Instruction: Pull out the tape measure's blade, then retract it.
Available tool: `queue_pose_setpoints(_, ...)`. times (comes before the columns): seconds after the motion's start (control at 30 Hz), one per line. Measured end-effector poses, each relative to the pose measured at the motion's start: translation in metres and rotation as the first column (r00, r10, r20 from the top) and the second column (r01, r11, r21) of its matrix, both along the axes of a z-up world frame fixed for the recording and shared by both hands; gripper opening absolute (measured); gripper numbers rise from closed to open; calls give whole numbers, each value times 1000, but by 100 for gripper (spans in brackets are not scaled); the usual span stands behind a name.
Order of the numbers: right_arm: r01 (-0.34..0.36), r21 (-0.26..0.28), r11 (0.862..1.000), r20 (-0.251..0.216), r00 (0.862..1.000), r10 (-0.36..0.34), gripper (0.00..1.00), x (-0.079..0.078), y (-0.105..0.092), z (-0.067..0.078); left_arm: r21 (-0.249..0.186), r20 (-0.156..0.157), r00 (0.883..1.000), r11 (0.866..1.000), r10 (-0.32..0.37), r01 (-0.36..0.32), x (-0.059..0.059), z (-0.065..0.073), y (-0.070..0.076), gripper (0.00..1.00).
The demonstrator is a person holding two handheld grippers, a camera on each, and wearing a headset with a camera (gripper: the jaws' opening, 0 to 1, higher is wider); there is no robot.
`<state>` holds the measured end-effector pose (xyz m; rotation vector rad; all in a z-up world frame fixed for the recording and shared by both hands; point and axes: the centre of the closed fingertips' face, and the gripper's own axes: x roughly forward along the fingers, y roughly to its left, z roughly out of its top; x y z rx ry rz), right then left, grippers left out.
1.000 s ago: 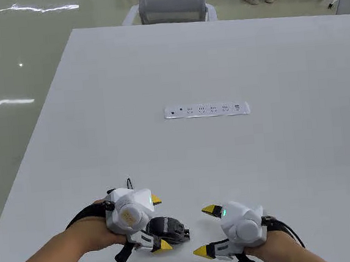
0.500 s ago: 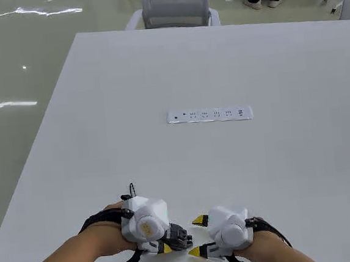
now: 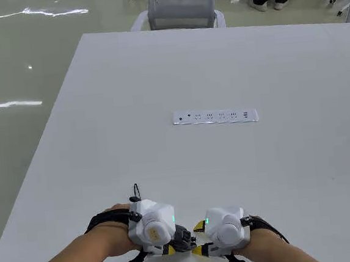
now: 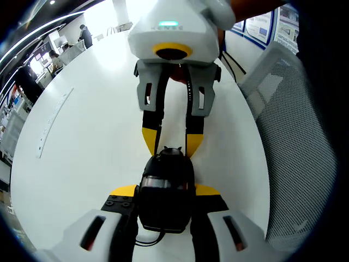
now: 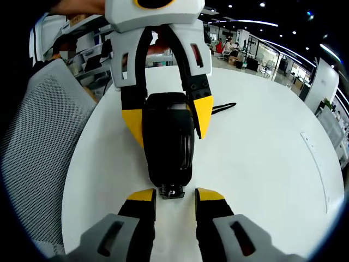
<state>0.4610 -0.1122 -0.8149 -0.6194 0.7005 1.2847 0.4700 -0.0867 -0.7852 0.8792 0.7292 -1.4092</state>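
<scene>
Both jaws of the left gripper [image 4: 166,191] clamp the tape measure [image 5: 168,144]; the right gripper [image 5: 175,195], jaws narrowly apart, straddles the blade hook [image 5: 172,191]; pinch it squarely, then pull straight and level.

white workbench [image 3: 158,77] carried a power strip [image 3: 215,116]; grey chair [image 3: 182,4] stood beyond, on glossy floor [image 3: 16,71].
</scene>
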Motion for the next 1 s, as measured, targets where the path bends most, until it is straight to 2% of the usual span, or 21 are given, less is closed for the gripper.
queue_pose_setpoints(0.1, -22, -8, 1000, -1, 1000, 22, 23, -1, 2, 1, 6, 4, 1000, 1000, -4, 3, 0, -1, 0, 32)
queue_pose_setpoints(0.13, -28, -8, 1000, -47, 999, 28, 20, -8, 2, -2, 7, 5, 1000, 1000, -4, 4, 0, -2, 0, 32)
queue_pose_setpoints(0.17, -11, -6, 1000, -25, 1000, 11, 18, -1, 2, -1, 8, 6, 1000, 1000, -5, 5, 0, -2, 0, 32)
queue_pose_setpoints(0.27, -16, -10, 1000, -43, 999, 16, 14, -2, 0, -1, 11, 2, 1000, 1000, -1, 1, 0, -2, 0, 32)
queue_pose_setpoints(0.47, 16, -26, 1000, -53, 998, -17, 13, -4, 0, -3, 26, 10, 1000, 1000, 1, -1, -1, -3, 0, 32)
queue_pose_setpoints(0.73, 14, -26, 1000, -65, 998, -15, 12, -3, -1, -4, 68, 19, 1000, 998, -8, 6, -1, -5, 0, 31)
queue_pose_setpoints(1.0, -4, -47, 999, -60, 998, 2, 12, -3, -3, -5, 76, 17, 1000, 997, 1, -2, 0, -6, 1, 31)
